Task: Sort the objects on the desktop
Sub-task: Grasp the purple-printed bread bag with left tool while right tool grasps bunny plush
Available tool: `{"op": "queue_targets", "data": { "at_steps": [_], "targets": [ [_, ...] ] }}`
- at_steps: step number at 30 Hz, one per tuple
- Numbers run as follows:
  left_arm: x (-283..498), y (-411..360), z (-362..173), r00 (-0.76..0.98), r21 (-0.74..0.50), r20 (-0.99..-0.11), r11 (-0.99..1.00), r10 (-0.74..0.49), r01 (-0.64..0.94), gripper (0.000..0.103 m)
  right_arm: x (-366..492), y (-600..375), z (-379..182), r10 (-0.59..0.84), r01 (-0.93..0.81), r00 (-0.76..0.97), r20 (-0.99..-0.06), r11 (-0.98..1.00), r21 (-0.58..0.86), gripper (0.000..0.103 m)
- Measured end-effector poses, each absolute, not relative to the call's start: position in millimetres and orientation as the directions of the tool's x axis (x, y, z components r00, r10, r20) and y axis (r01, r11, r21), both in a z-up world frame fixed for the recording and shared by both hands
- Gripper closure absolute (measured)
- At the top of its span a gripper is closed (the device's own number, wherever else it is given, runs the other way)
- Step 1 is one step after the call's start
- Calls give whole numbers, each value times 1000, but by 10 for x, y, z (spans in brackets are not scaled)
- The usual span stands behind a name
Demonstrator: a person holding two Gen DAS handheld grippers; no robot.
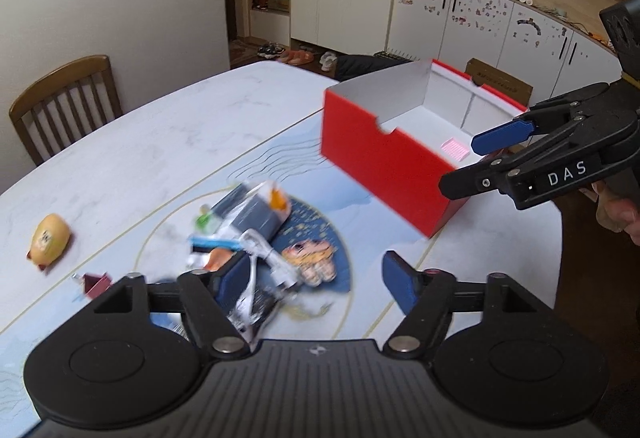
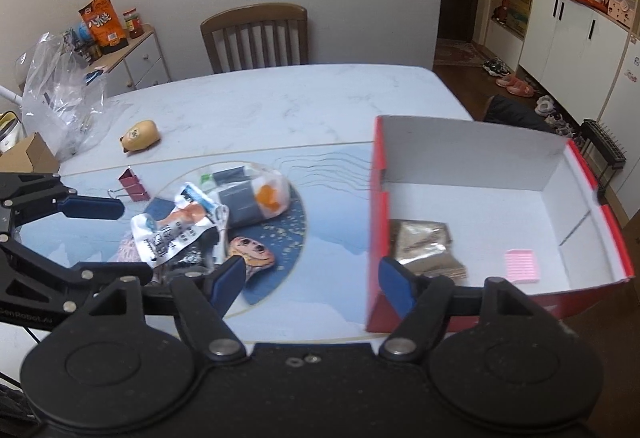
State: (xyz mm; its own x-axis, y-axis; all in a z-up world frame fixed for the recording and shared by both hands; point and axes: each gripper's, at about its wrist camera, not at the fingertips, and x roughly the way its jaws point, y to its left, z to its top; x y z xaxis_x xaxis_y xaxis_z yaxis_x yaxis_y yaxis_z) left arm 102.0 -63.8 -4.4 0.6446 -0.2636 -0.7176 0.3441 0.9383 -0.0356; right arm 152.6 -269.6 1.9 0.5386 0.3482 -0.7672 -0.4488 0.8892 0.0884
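Note:
A pile of snack packets (image 2: 208, 218) lies on the blue mat, blurred in the left wrist view (image 1: 248, 230). A red binder clip (image 2: 134, 186) and a tan toy (image 2: 141, 135) lie to its left. The red box (image 2: 376, 222) with white inside holds a pink sticky pad (image 2: 521, 265) and brown foil packets (image 2: 424, 242). My left gripper (image 1: 314, 278) is open and empty just above the pile; it also shows in the right wrist view (image 2: 108, 234). My right gripper (image 2: 312, 278) is open and empty at the box's near left corner; it also shows in the left wrist view (image 1: 468, 162).
A wooden chair (image 2: 256, 34) stands at the far side of the marble table (image 2: 280, 98). A clear plastic bag (image 2: 60, 98) and a cardboard box (image 2: 28, 154) sit at the table's left end. White cabinets (image 1: 440, 14) line the far wall.

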Motion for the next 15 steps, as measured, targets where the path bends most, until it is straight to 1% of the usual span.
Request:
{"op": "queue_targets", "data": {
  "at_steps": [1,3,6,8,10,11,15],
  "targets": [
    [1004,-577,-67,645,-39,-718,940,-262,339,24,1526,-2651,-9,347,-449,536,-770,889,89,29],
    [990,-476,-113,640,-46,-723,943,-258,329,22,1527,-2564,-69,343,-448,529,-776,890,88,27],
    [968,-328,-189,639,-53,-727,948,-252,313,14,1528,-2451,-162,339,-449,524,-781,889,84,25],
    [954,-244,-247,637,-55,-729,949,-251,311,12,1538,-2384,-221,338,-451,521,-784,889,84,22],
    [945,-166,-320,633,-53,-734,949,-248,310,1,1545,-2329,-290,335,-448,521,-785,890,82,15],
    [943,-133,-359,632,-52,-736,950,-245,308,0,1546,-2298,-319,335,-450,523,-784,889,80,12],
    [957,-23,-532,610,-58,-756,952,-237,299,0,1581,-2190,-444,336,-452,515,-788,888,83,11]
  ]
}}
